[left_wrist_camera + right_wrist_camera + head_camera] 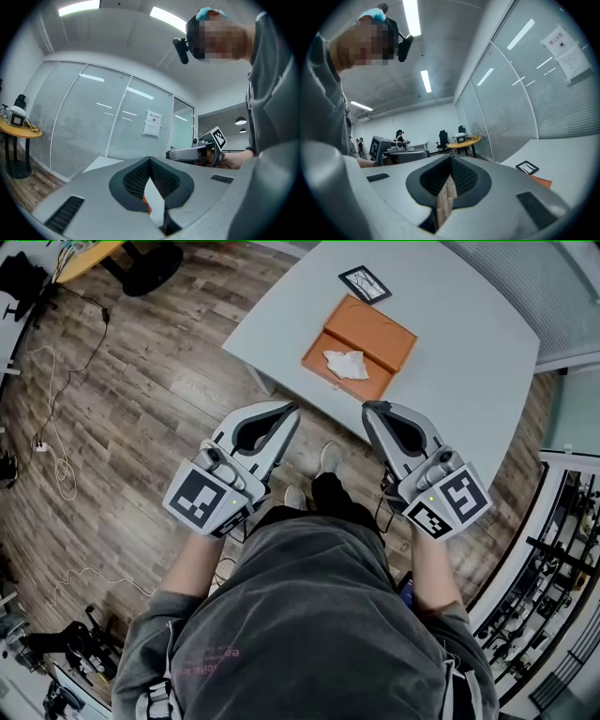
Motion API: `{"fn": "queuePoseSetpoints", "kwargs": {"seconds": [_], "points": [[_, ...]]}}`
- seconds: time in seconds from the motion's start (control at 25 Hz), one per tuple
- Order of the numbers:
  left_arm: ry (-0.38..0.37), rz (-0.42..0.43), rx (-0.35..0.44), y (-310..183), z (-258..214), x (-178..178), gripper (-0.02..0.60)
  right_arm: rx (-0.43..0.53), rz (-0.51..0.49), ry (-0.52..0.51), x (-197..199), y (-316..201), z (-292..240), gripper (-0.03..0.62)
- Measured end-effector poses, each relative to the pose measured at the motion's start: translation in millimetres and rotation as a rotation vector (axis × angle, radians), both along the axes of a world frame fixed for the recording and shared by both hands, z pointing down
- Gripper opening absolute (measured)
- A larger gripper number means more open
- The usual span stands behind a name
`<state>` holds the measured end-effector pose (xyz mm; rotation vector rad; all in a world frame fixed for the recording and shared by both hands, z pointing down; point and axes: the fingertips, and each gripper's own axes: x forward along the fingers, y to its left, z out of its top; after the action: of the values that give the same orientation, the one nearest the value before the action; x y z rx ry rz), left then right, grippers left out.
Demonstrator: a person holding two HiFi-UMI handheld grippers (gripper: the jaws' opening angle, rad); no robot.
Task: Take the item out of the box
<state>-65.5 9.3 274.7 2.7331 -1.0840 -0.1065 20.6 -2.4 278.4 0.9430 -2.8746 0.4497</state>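
An open orange box (pixel 377 332) lies on the pale grey table (pixel 459 362) ahead of me, and a crumpled white item (pixel 345 363) rests in its near half. My left gripper (pixel 292 411) and right gripper (pixel 367 409) are held side by side at waist height, short of the table's near corner and well clear of the box. Both point toward the table with their jaws closed tip to tip and nothing between them. In the right gripper view, a corner of the box (pixel 541 180) shows past that gripper (pixel 451 158). In the left gripper view the jaw tips (pixel 150 159) also meet.
A small black-framed card (pixel 364 282) lies on the table beyond the box. Loose cables (pixel 58 465) trail over the wood floor at left. A yellow round table (pixel 89 254) stands far left, and metal shelving (pixel 562 559) is at right. Glass partition walls (pixel 93 122) enclose the room.
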Motion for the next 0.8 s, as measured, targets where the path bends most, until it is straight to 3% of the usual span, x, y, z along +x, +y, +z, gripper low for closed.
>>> {"fn": "queuePoseSetpoints", "kwargs": {"seconds": [0.8], "points": [[-0.058,-0.044,-0.072,-130.8,17.1,59.7,0.012,-0.071,-0.06,0.04,53.9,-137.6,35.7,0.005]]}}
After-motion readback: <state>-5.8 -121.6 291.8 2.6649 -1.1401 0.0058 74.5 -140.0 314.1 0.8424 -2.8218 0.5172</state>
